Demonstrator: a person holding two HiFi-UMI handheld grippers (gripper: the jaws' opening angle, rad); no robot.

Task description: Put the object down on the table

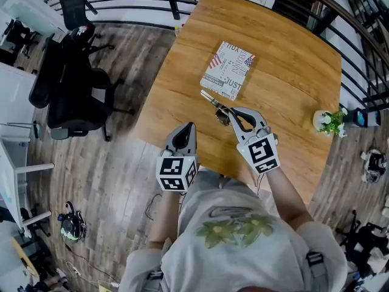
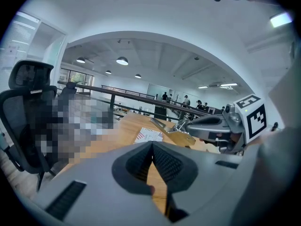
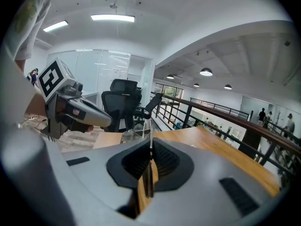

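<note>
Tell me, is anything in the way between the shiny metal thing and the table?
Nothing visible is. The right gripper holds the metal tool over bare wood of the table. The printed packet lies just beyond the tool's tip.

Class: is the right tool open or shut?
Shut: the right tool clamps a thin silvery metal object between its pads.

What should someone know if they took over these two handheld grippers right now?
Left gripper: shut, empty, by the table's near edge.
Right gripper: shut on a thin metal object, which appears to be just off the wood, next to the printed booklet.
Done: the object is gripped and over the table.
Left: lower it onto bare wood, then open the right jaws.
</note>
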